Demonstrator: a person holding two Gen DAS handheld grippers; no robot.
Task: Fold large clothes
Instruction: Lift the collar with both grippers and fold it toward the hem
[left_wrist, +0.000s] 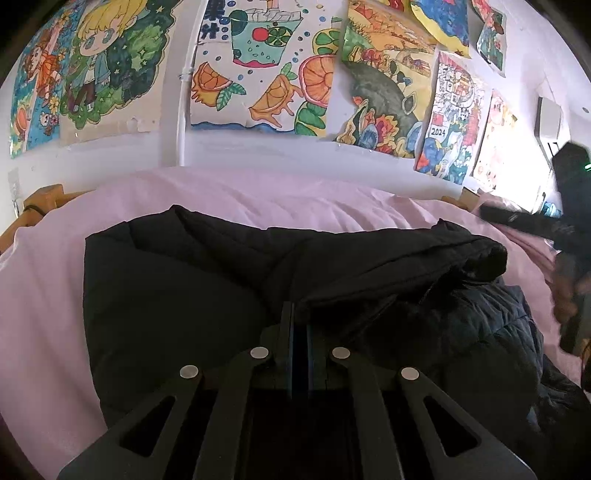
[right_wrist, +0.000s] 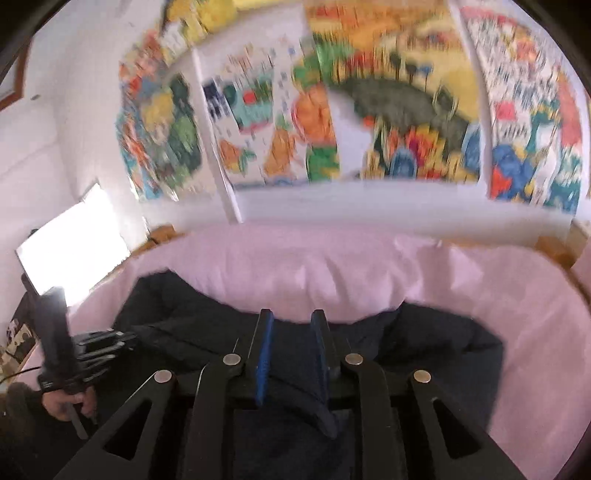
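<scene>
Black padded jacket (left_wrist: 229, 280) on pink bedsheet (left_wrist: 44, 295), left hand-held gripper (left_wrist: 299, 317) closed over its fabric.

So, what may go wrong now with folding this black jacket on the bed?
The left gripper looks shut right at a fold of the black jacket; a thin pinch of puffy fabric could slip out. The right gripper is open above the jacket, and its blurred view suggests fast motion, so it might grab the pink sheet too.

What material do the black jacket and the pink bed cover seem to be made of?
The black puffy quilted jacket looks like padded synthetic shell, probably nylon or polyester: matte, with stitched quilting and thick, soft folds. The pale pink bed sheet looks like thin woven cotton or a blend: matte, with fine wrinkles. Neither can be confirmed by sight.
</scene>
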